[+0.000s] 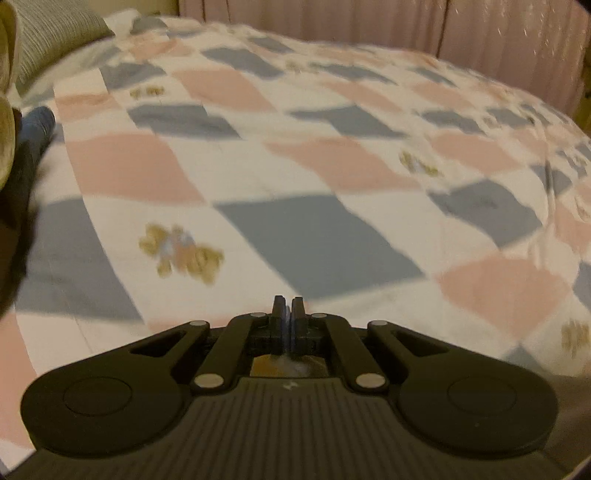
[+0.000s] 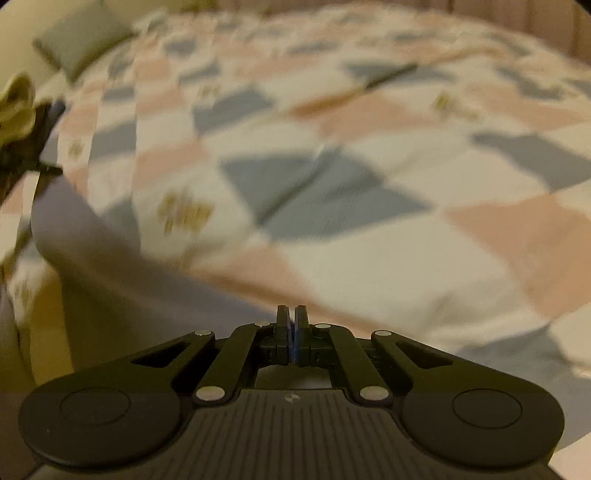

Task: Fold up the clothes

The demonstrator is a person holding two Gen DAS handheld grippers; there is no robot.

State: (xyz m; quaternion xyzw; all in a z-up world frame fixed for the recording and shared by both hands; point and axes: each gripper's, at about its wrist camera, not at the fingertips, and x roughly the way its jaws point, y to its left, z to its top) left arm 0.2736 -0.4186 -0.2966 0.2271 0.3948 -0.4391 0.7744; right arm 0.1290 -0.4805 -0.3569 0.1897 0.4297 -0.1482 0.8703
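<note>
1. Clothes: the only garments I can make out lie at the far left edge of both views; an olive-yellow cloth (image 2: pixel 16 105) bunched above a dark garment (image 1: pixel 20 192), with a blue piece (image 1: pixel 38 123) beside them in the left wrist view; all three sit well apart from either gripper; blur hides what kind of garments they are.
2. Left gripper (image 1: pixel 288 308): its two black fingers stand pressed together, only a thin blue line of pad showing between them; nothing visible is caught there; it hangs over the bed cover.
3. Right gripper (image 2: pixel 291 317): its fingers are likewise drawn tight together on nothing that can be seen; it is angled down over the near edge of the bed.
4. Bed cover (image 1: pixel 295 155): a quilt of white, pink and grey-blue squares with small tan bear prints; it fills both views; in the right wrist view its near edge hangs down, pale grey-lilac in shadow, at lower left.
5. Grey striped pillow (image 1: pixel 55 33): at the far left corner of the bed.
6. Pink curtain (image 1: pixel 443 26): hangs behind the far side of the bed.
</note>
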